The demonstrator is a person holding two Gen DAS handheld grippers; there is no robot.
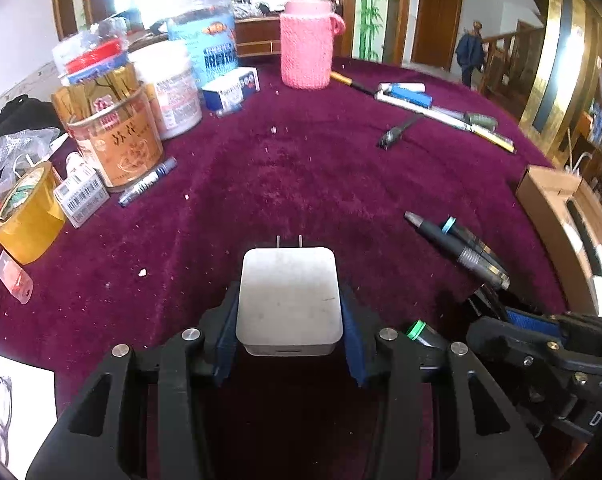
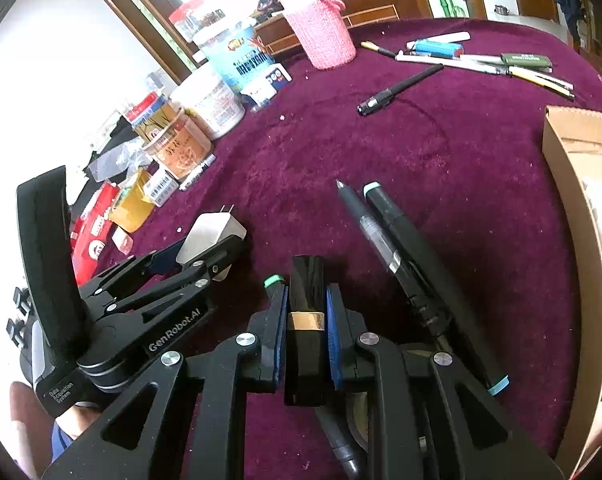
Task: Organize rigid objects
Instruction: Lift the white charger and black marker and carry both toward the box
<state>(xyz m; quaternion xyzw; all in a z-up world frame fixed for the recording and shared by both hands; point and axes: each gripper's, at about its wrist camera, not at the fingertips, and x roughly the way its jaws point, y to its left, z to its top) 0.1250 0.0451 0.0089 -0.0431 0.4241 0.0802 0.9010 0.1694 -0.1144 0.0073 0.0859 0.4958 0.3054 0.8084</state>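
Two prongs on scuffed white charger (image 1: 289, 300); glossy black lipstick (image 2: 306, 320), gold band.

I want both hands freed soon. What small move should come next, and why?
Probably carry the black lipstick tube in the right gripper toward the cardboard box and release it there; the left gripper holds the white charger, so both hands are full.

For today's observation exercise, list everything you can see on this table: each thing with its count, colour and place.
charger: one, white, in left gripper
lipstick tube: one, black with gold band, in right gripper
pens: two, dark, beside right gripper
knitted cup cover: one, pink, far centre
tape roll: one, yellow, left edge
tin: one, orange, left
cardboard box: one, brown, right edge
tablecloth: one, maroon
left gripper: shut on charger
right gripper: shut on lipstick tube
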